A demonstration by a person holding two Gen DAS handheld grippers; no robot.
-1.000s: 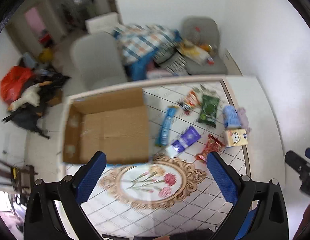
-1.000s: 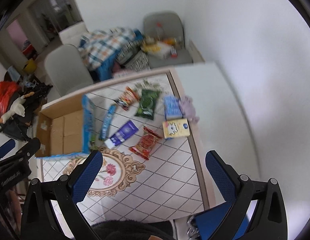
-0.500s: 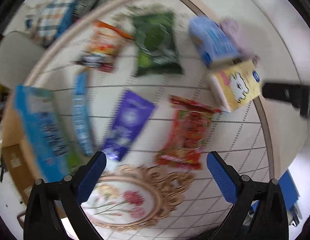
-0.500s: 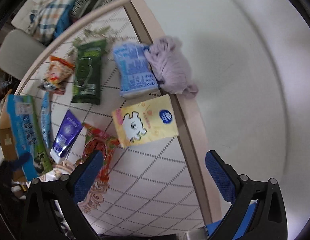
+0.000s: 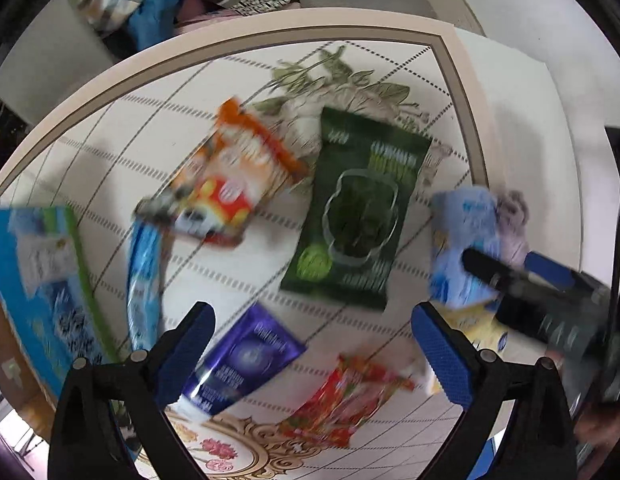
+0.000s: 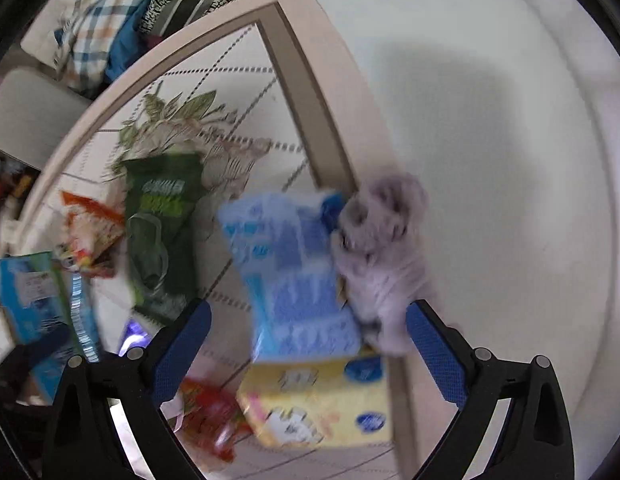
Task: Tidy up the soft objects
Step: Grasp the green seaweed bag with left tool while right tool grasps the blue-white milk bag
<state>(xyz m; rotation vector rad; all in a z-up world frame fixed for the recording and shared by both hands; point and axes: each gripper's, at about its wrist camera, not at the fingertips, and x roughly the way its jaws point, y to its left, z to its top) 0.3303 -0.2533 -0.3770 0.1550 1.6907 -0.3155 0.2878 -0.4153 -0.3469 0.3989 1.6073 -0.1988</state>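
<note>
The left tool hung with its blue pads wide apart and nothing between them, above a purple pouch and a red snack bag that lay on the patterned bench. Beyond its fingers a dark green wipes pack lay flat near the middle of the bench, with an orange snack bag just to its left and a long blue tube further left beside the blue flap of a carton. The right tool was likewise spread wide and held nothing; its pads stood on either side of a light blue tissue pack and a lilac plush toy, though the blur left it unclear whether either pad touched them. The plush toy sat at the bench's right edge, pressed against the tissue pack's right side and partly over the pale border strip. A yellow tissue box lay just nearer the camera than the blue pack, touching or nearly touching it. From the left wrist view the right tool showed as a dark blurred bar reaching over the tissue pack, with the plush toy just behind it. Checked fabric was heaped on a chair beyond the bench's far edge.
</note>
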